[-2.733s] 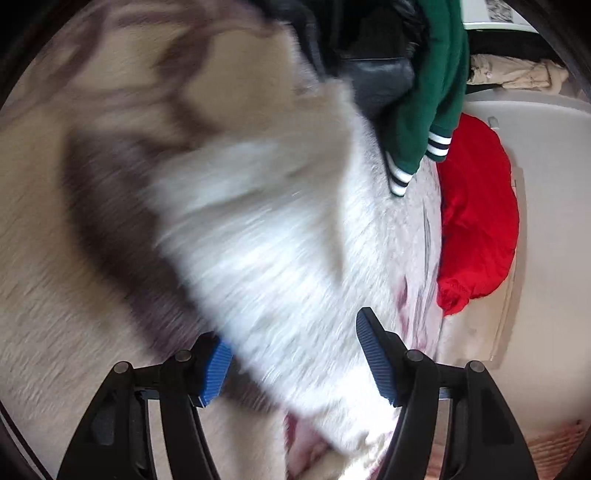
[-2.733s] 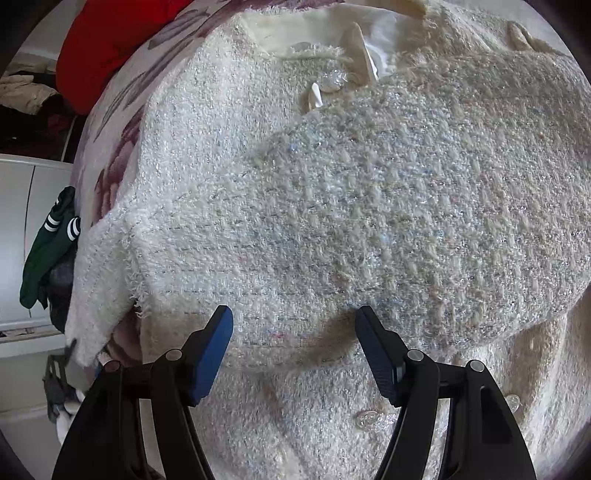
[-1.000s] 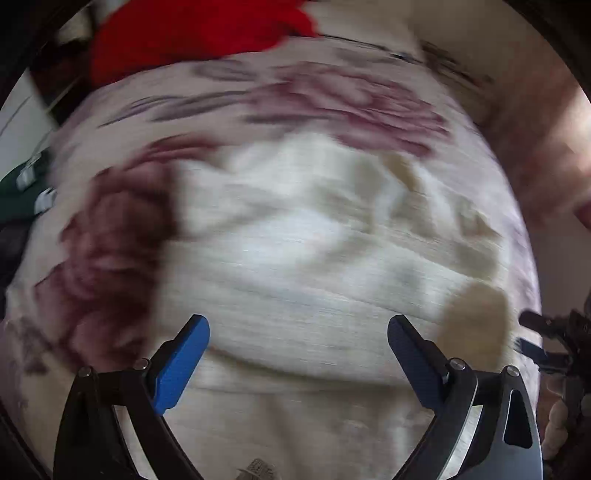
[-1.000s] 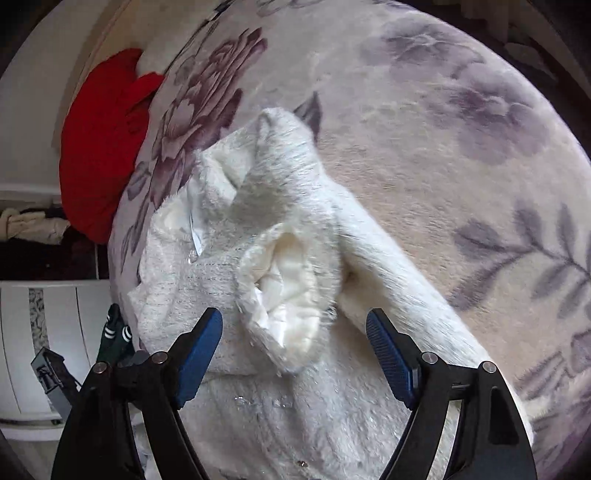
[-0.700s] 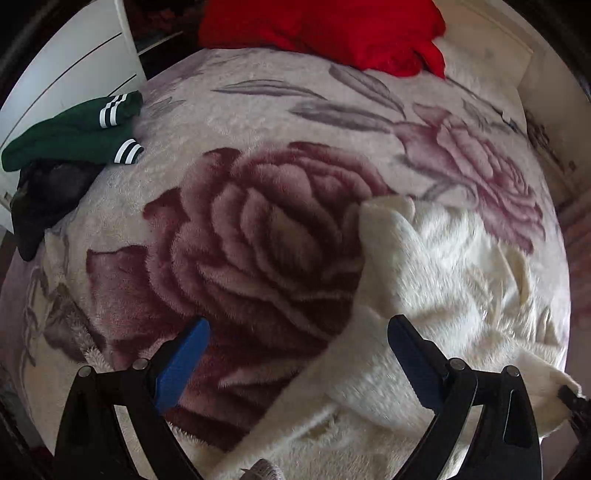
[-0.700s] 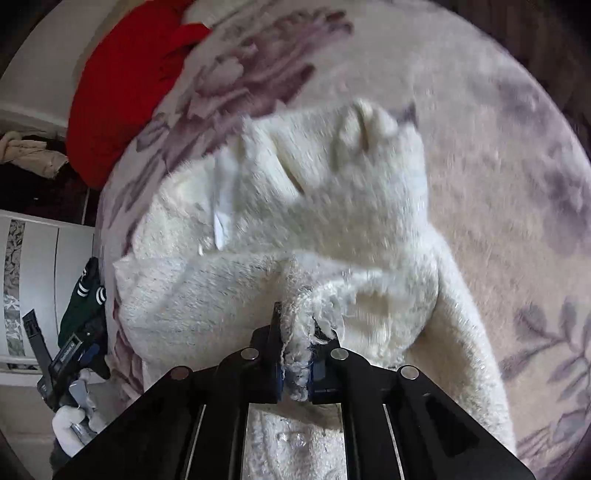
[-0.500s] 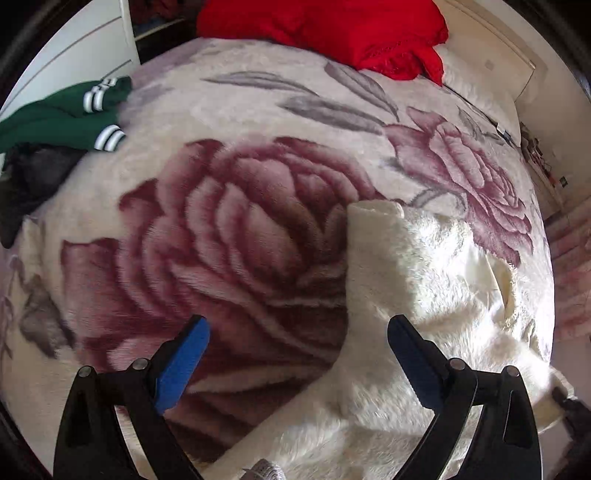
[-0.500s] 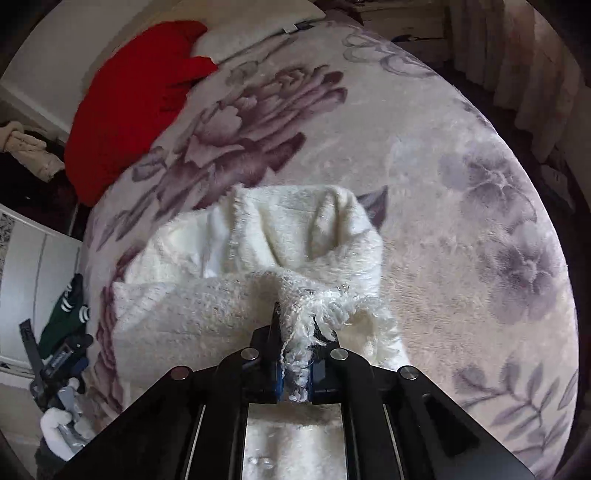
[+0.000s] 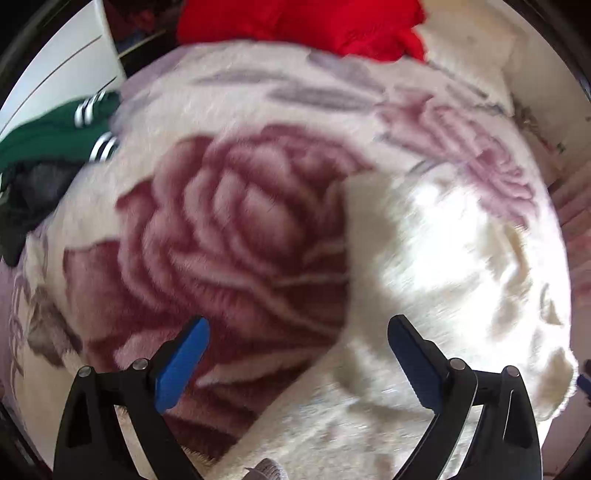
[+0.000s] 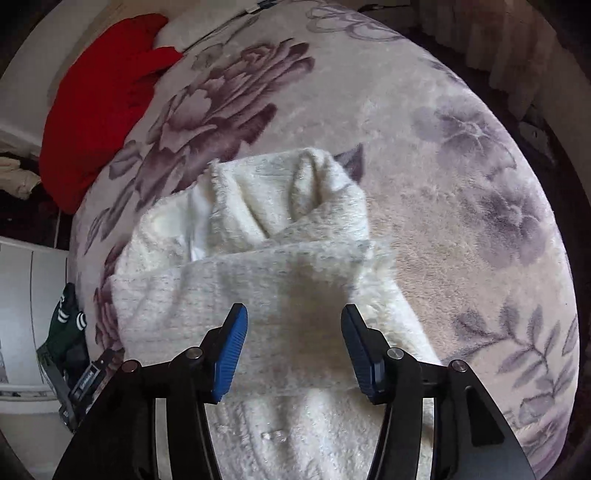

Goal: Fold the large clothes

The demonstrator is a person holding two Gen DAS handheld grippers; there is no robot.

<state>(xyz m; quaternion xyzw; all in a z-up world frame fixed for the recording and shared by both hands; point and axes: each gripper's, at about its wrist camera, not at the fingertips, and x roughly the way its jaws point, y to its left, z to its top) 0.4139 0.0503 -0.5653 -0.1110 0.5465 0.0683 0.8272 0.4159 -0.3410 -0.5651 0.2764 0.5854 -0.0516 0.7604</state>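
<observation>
A cream fuzzy jacket lies on a bed with a rose-pattern blanket. One sleeve is folded across its body. My right gripper is open and empty just above the folded sleeve. My left gripper is open and empty, hovering over the blanket at the jacket's left edge. The left wrist view is blurred by motion.
A red garment lies at the head of the bed, also in the left wrist view. A green garment with white stripes and dark clothes lie at the bed's left edge. A white cabinet stands beside the bed.
My right gripper was shut on the sleeve cuff, has let it go and opened; the sleeve now lies across the jacket. The left gripper stayed open and shifted slightly.
</observation>
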